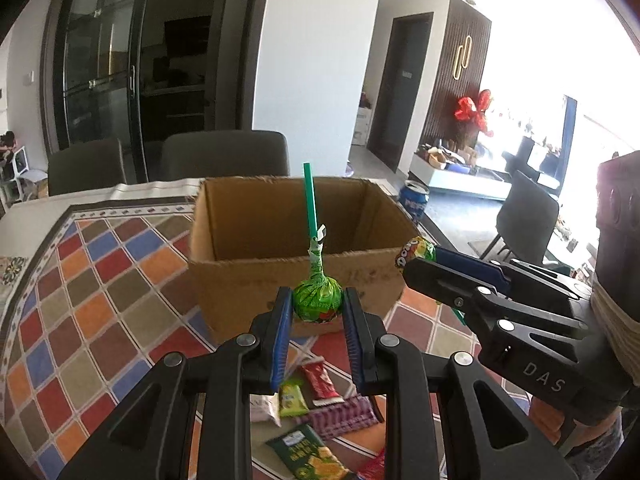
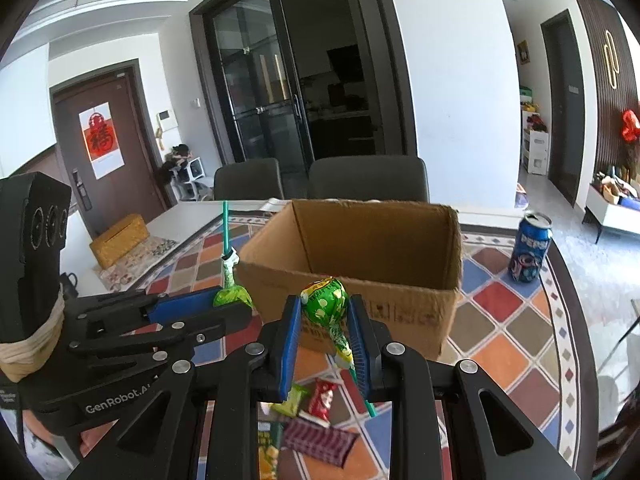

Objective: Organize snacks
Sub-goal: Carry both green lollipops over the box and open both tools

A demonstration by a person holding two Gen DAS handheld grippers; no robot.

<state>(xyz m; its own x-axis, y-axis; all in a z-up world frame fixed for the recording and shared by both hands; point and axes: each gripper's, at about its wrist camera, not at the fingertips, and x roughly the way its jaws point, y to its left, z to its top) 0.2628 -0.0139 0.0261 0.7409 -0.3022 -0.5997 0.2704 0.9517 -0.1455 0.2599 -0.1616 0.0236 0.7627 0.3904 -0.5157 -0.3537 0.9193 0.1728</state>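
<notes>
- The left gripper (image 1: 317,304) is clamped on the round head of a green-wrapped lollipop (image 1: 317,300), its blue pads pressing each side of the ball, and its green plastic stick (image 1: 309,196) points up in front of the box.
- The right gripper (image 2: 325,314) is clamped on a second lollipop in a green wrapper with pale dots (image 2: 323,300); this one is tilted, so its stick (image 2: 360,390) runs down and to the right between the fingers.
- From the left wrist view, the right gripper reaches in from the right, with the colourful head of its lollipop (image 1: 416,252) showing at its tips, just beside the box's near right corner.
- An open brown cardboard box (image 1: 244,280) stands on the tabletop right ahead of both grippers; what its inside shows looks bare.
- The tabletop is covered by a cloth of coloured diamond patches (image 1: 92,280).
- Below the grippers lie loose wrapped snacks: a red bar (image 1: 320,380), a small yellow-green packet (image 1: 292,400), a purple striped bar (image 1: 344,416) and a dark green packet (image 1: 308,456).
- A blue drinks can (image 2: 530,250), opened, stands on the cloth to the right of the box, well apart from the snacks.
- Two grey chairs (image 2: 368,178) stand behind the tabletop's far edge.
</notes>
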